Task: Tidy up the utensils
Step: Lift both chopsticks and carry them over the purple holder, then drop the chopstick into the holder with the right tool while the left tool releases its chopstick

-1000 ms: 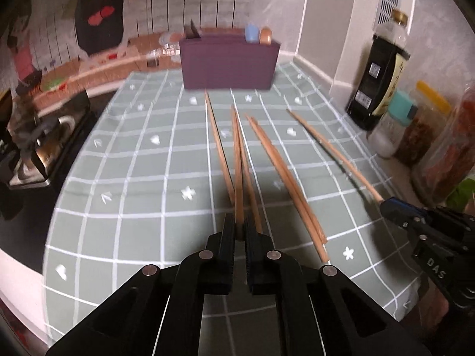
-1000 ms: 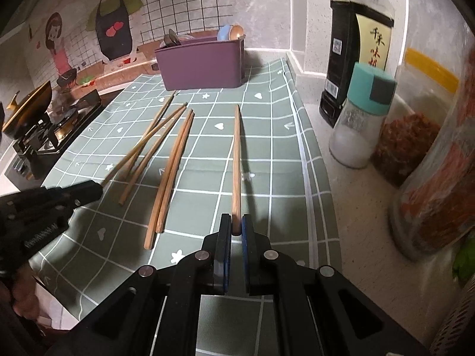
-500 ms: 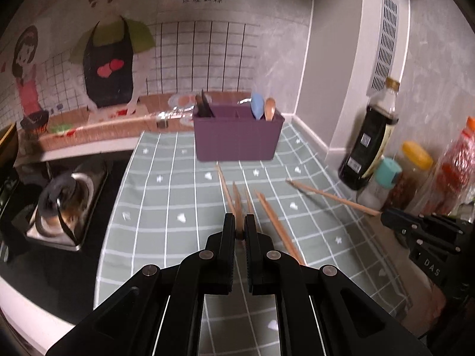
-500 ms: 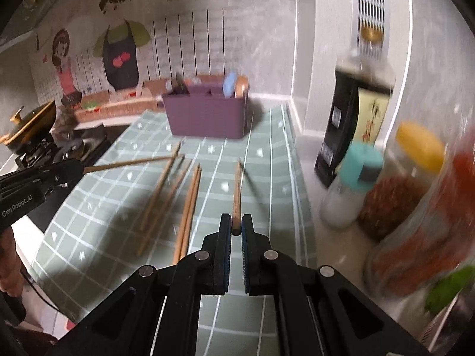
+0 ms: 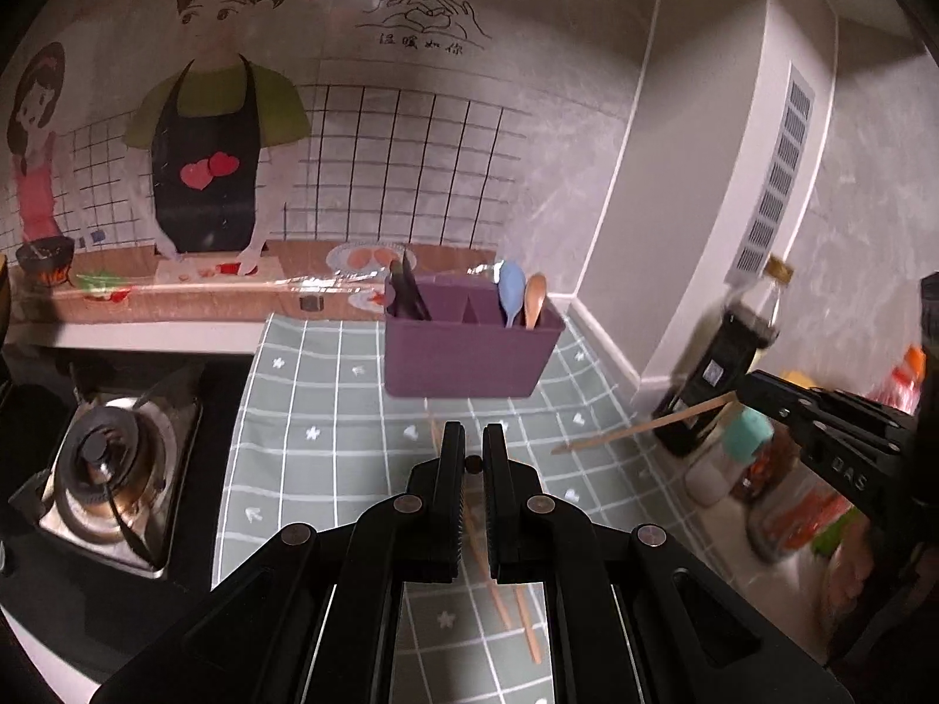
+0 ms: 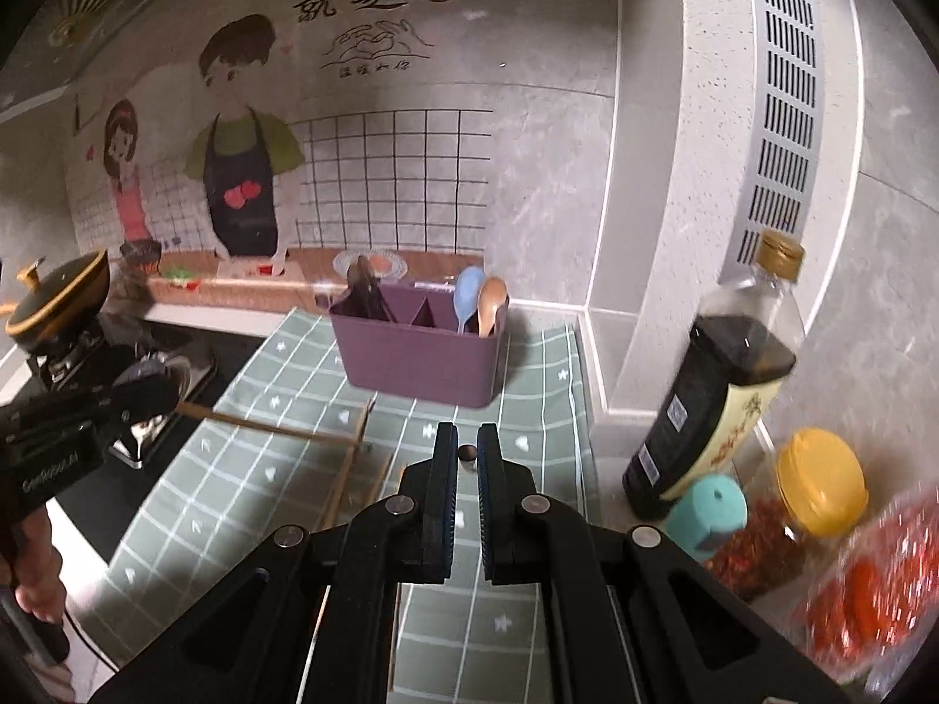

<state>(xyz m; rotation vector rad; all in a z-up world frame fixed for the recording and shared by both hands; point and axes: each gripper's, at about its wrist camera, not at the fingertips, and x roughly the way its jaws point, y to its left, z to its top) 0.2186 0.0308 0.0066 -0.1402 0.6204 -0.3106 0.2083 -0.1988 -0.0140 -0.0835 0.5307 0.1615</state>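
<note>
Each hand-held gripper, left and right, is clamped on one chopstick's end: light, stiff, slippery wood, liable to pivot approaching the far purple caddy.

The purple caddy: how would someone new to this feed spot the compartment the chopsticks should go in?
At the far end of the green checked mat, against the illustrated wall, stands the purple caddy. Its left compartment holds dark utensils; its right holds a blue spoon and a wooden spoon. The middle section between them looks empty.
</note>
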